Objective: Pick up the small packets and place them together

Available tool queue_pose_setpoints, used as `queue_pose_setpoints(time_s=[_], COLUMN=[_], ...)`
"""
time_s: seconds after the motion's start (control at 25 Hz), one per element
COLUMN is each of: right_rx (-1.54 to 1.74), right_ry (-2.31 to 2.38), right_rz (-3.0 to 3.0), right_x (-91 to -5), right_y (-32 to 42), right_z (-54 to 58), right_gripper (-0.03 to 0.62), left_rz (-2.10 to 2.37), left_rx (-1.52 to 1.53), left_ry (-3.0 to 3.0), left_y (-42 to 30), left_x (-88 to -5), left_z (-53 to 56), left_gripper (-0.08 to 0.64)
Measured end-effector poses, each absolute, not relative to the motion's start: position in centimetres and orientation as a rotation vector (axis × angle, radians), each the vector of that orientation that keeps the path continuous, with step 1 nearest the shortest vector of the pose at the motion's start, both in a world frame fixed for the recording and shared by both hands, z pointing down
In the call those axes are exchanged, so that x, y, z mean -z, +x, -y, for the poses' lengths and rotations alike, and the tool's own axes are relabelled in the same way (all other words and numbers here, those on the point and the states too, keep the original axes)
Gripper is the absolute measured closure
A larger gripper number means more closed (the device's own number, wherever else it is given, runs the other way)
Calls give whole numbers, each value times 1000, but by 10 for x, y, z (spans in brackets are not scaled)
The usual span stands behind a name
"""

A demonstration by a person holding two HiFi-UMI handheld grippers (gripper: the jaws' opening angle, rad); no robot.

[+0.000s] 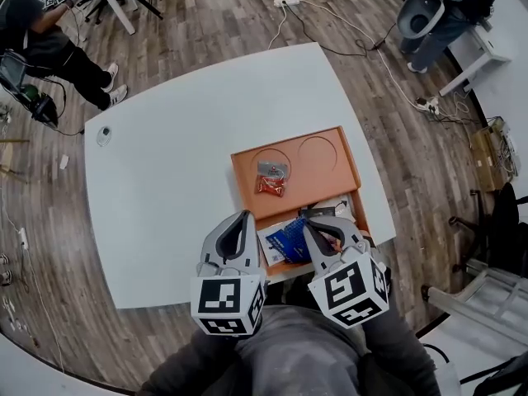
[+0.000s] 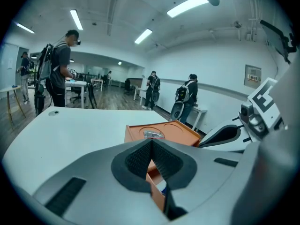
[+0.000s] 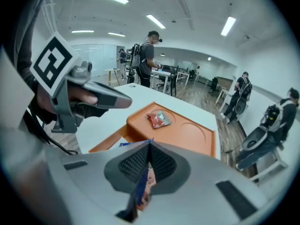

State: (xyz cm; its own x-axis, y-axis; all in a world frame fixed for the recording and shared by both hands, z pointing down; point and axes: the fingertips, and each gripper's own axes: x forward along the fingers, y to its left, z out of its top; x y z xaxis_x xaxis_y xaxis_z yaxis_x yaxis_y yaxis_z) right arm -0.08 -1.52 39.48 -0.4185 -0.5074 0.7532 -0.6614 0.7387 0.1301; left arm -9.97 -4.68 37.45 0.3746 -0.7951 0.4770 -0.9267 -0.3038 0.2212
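Setting: a white worktop [image 1: 165, 196] on a wood-plank floor, in an open office with further desks beyond.

Nearest item: left gripper [image 2: 151, 142], jaws together on nothing, held level just beside the tray's near left corner. We judged it parked there to stay clear of the working hand.

Next: right gripper [image 3: 149, 142], jaws clamped on a blue packet [image 3: 139, 191], which was pinched by one edge and hung down between the pads. In the head view this packet [image 1: 289, 239] sat over the tray's near compartment, so we took it to be freshly lifted for carrying.

Next: orange tray [image 1: 241, 165], resting on the worktop's near right part, its far section stamped with two round recesses.

Further: red packets [image 1: 271, 180], lying in a small cluster at the left recess, well apart from the held one. We read that cluster as the gathering spot, which the blue packet had not yet joined.

Farthest: a person [image 3: 149, 55] standing at another desk, uninvolved.
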Motion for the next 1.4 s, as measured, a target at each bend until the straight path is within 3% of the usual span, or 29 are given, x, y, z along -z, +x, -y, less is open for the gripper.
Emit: queue_pose_setpoints(time_s=[0.84, 1.4], right_rx=[18, -195], right_ry=[878, 874], right_rz=[2305, 2360], right_x=[-279, -318], right_y=[-57, -5], right_z=[53, 135], right_gripper=[586, 584], left_rz=[1623, 1741], left_rx=[-190, -297], left_ry=[2201, 2038], left_y=[-127, -116], left_x=[-319, -335], left_z=[53, 82], left_gripper=[563, 563])
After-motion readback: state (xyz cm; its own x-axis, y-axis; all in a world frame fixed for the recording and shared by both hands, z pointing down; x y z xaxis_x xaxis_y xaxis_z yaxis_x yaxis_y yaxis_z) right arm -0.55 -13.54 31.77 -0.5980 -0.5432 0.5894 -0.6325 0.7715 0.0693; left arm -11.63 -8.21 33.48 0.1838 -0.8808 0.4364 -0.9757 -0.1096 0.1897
